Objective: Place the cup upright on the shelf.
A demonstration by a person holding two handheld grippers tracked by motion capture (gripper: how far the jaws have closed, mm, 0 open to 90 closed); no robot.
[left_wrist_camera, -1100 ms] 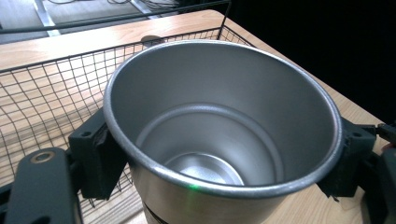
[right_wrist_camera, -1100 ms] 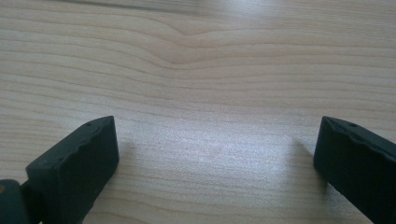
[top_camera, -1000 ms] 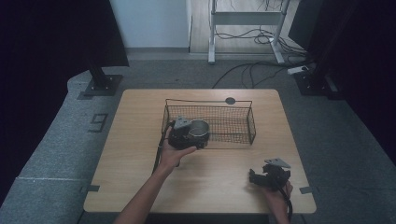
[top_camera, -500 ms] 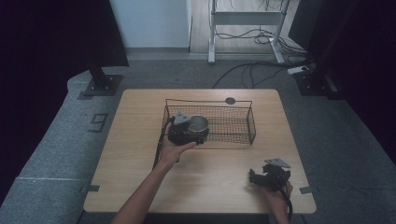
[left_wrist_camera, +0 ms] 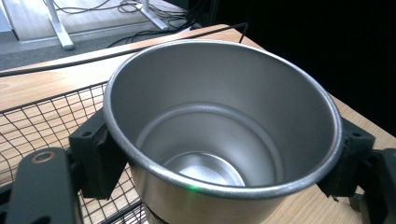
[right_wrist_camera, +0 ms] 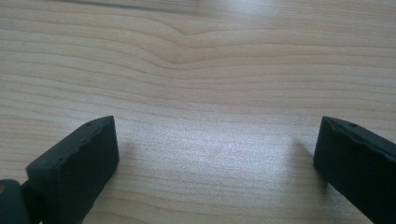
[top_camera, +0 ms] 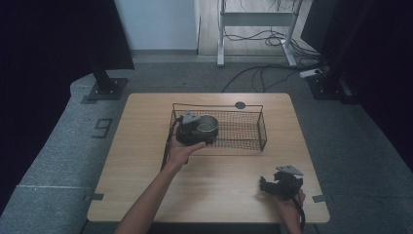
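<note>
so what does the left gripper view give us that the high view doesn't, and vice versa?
Left gripper view: the inside of the metal cup, empty, bare down to its base, and both black jaws pressed against its outer wall, so the left tongs are shut on it.

High view: the layout. The right tongs sit near the table's front right corner, and the left hand reaches to the wire basket's left end.

Both: the cup, the wire basket beside it, the wooden tabletop and floor cables beyond.
</note>
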